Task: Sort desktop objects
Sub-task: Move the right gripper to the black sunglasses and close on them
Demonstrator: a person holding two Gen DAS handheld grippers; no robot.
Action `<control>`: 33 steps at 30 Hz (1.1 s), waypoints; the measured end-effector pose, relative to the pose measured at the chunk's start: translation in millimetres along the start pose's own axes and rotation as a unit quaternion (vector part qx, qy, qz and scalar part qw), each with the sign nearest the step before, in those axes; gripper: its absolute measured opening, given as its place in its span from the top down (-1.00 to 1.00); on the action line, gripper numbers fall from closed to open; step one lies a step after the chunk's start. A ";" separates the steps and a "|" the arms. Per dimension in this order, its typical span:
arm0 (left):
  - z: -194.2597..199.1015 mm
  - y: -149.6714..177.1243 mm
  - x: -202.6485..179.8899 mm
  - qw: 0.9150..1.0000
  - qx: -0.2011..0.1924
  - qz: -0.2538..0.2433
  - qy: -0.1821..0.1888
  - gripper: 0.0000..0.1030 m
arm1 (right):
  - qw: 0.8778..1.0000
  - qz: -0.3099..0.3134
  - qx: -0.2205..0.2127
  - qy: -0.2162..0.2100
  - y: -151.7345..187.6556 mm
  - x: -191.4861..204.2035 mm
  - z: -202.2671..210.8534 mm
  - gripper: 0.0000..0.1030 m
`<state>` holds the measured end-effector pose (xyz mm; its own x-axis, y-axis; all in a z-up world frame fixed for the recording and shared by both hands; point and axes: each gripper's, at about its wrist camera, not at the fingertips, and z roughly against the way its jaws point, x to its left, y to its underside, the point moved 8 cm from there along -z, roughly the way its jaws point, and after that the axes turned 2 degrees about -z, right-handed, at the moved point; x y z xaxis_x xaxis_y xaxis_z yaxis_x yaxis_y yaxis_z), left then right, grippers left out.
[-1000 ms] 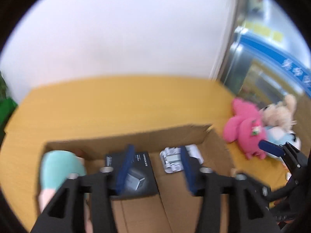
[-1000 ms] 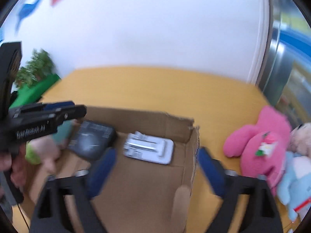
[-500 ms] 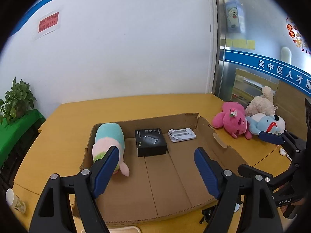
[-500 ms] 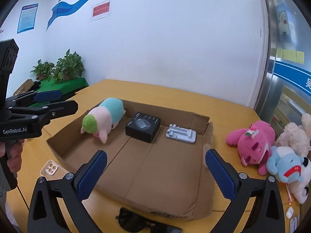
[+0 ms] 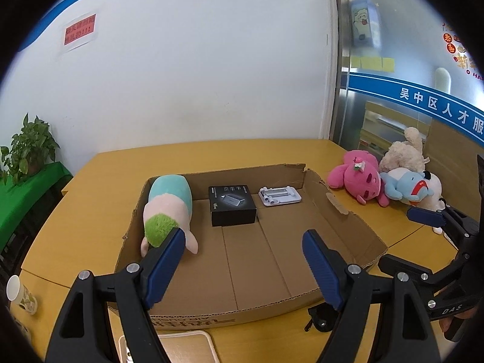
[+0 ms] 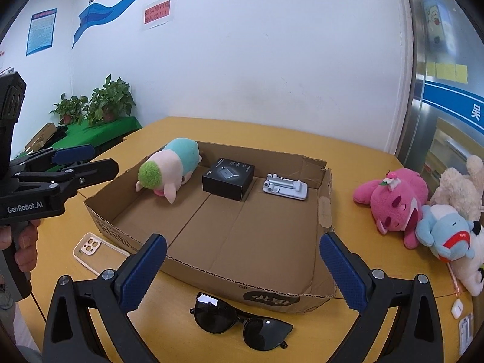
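Both our claws — left point(image 5: 243, 246) and right point(image 6: 242, 252) — gape, released, above the box's point(image 6: 266, 298) near rim; sunglasses point(image 6: 240, 323) lie just below the right.

Yellow table point(image 6: 248, 133). Cardboard tray point(image 6: 325, 208) lies on it, centre. Sunglasses point(image 6: 242, 323) on table just before tray's near wall; phone case point(image 6: 90, 249) at tray's near-left corner. Pink plush point(image 6: 393, 199), blue plush point(image 6: 444, 230), cream plush point(image 6: 459, 184) heaped right of tray. Paper cup point(image 5: 21, 295) at table's left edge.
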<state>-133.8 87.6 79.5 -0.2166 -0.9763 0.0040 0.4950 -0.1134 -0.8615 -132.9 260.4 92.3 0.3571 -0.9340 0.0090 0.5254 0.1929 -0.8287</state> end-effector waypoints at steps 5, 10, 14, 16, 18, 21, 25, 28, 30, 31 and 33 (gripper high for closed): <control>-7.3 16.0 2.8 1.000 0.017 0.004 0.003 -0.55 | 1.000 -0.015 0.021 -0.005 19.9 -10.6 -14.2 -0.99; -12.4 53.2 0.0 0.998 0.054 0.009 0.023 -0.55 | 0.989 -0.076 0.092 -0.084 80.2 -36.6 -36.5 -0.99; -19.3 84.1 -6.9 0.995 0.086 0.016 0.046 -0.55 | 0.982 -0.060 0.153 -0.093 127.3 -45.1 -55.1 -0.99; -24.0 98.9 -11.6 0.993 0.103 0.021 0.061 -0.55 | 0.979 -0.050 0.170 -0.098 141.7 -45.4 -66.0 -0.99; -29.0 111.9 -14.9 0.990 0.120 0.024 0.065 -0.55 | 0.978 -0.046 0.172 -0.105 144.0 -43.8 -73.8 -0.99; -34.7 127.1 -17.6 0.987 0.141 0.030 0.073 -0.55 | 0.979 -0.038 0.167 -0.111 140.7 -39.4 -83.7 -0.99; -37.3 136.5 -16.1 0.985 0.153 0.032 0.076 -0.55 | 0.977 -0.013 0.177 -0.122 140.5 -19.7 -86.4 -1.00; -37.9 142.9 -11.3 0.983 0.160 0.045 0.081 -0.55 | 0.965 0.013 0.200 -0.171 151.4 15.4 -73.4 -0.99; -39.1 148.7 -8.7 0.981 0.166 0.054 0.085 -0.55 | 0.957 0.024 0.205 -0.206 156.7 39.9 -60.1 -0.99; -40.0 152.4 -7.7 0.979 0.172 0.060 0.089 -0.55 | 0.955 0.027 0.200 -0.217 156.2 49.3 -54.0 -0.99; -42.0 157.3 -7.4 0.976 0.180 0.072 0.098 -0.55 | 0.959 0.037 0.180 -0.216 151.7 59.9 -46.0 -0.99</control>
<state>-89.7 84.7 -77.3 -0.2629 -0.9366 -0.2318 0.7876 -0.0696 -0.6122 -67.3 219.9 -58.6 0.6492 -0.7168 0.2543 0.6917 0.4174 -0.5893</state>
